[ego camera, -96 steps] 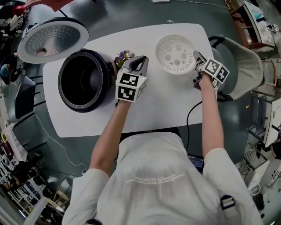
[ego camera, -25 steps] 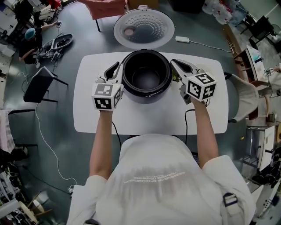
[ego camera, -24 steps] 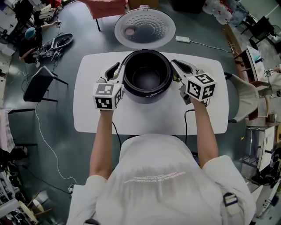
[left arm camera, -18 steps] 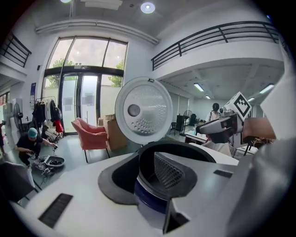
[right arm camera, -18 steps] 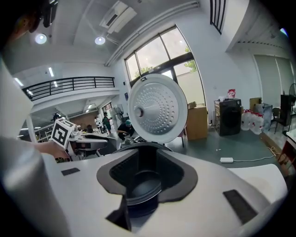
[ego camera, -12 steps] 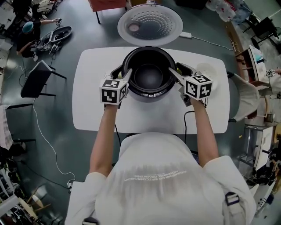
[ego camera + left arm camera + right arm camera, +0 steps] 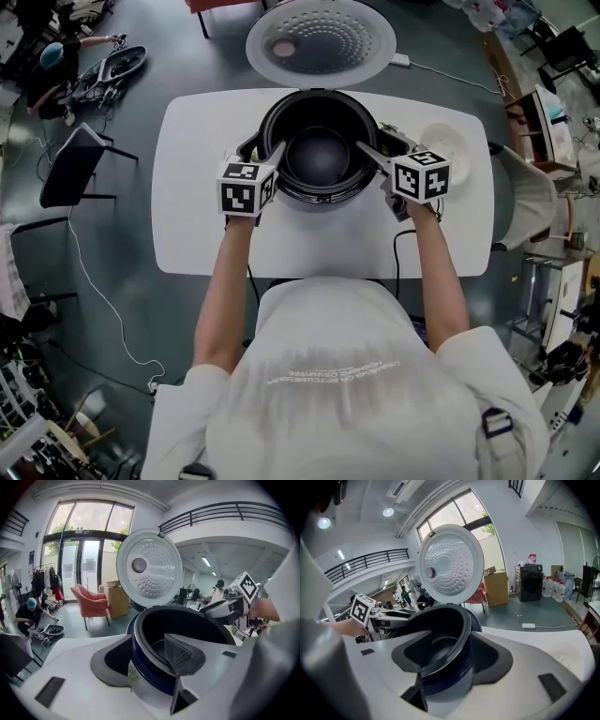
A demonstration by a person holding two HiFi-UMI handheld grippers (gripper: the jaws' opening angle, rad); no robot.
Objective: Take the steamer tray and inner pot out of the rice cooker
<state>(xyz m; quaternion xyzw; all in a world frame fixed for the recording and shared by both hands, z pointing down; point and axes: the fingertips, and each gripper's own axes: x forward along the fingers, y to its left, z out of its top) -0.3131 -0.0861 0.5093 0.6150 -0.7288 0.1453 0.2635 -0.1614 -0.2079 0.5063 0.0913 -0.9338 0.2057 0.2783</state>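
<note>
Inner pot (image 7: pixel 319 161): rim straddled by our left gripper (image 7: pixel 264 150) and right gripper (image 7: pixel 380 148), jaws opening wide, unclamped; staged, we judge, for lifting.

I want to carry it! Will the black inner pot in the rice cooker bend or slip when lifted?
Probably stiff: the inner pot looks like a metal bowl with a flared rim. Its dark lining looks smooth, so it may slip; the left gripper and right gripper, jaws opening, straddle its rim on opposite sides. Deep and wide, so likely heavy for you.
</note>
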